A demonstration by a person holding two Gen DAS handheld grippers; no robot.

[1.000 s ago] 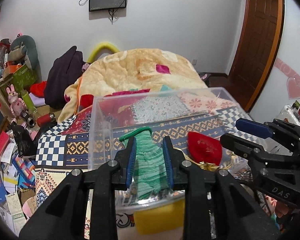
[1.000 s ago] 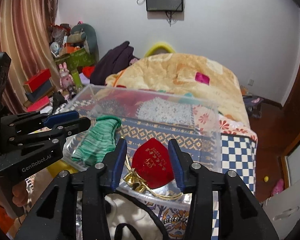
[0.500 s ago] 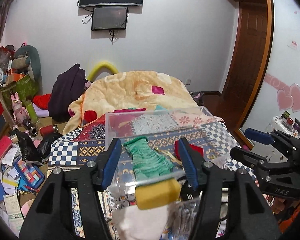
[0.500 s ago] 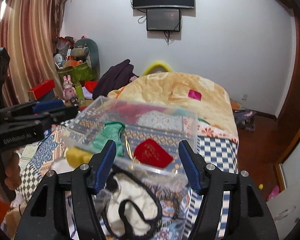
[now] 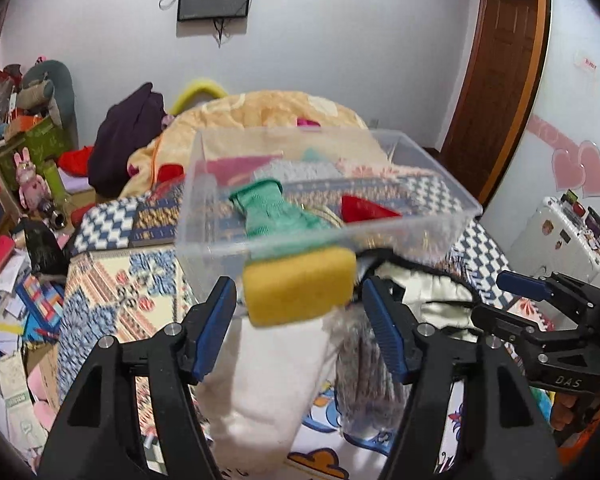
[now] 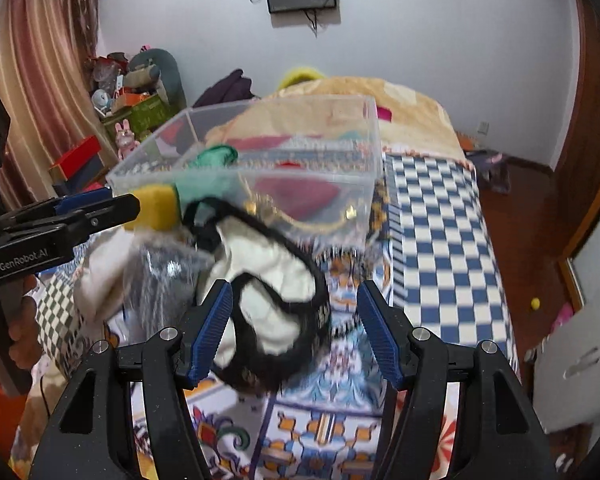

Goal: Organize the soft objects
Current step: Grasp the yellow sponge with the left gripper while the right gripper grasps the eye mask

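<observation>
While both grippers hang before the clear plastic bin (image 5: 220,216):
Inside bin: one green knit cloth (image 5: 270,210), one red pouch (image 5: 364,210).
Before bin: one yellow sponge (image 5: 298,286).
Left gripper (image 5: 300,330): jaws just widened, released, grasping nothing.
Right gripper (image 6: 294,328): parted, empty.

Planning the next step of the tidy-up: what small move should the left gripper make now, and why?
Probably ease the left gripper forward and down onto the yellow sponge. Its jaws have just been opening and hold nothing, and the sponge lies outside the clear bin, between them, while the green cloth is already inside.
</observation>
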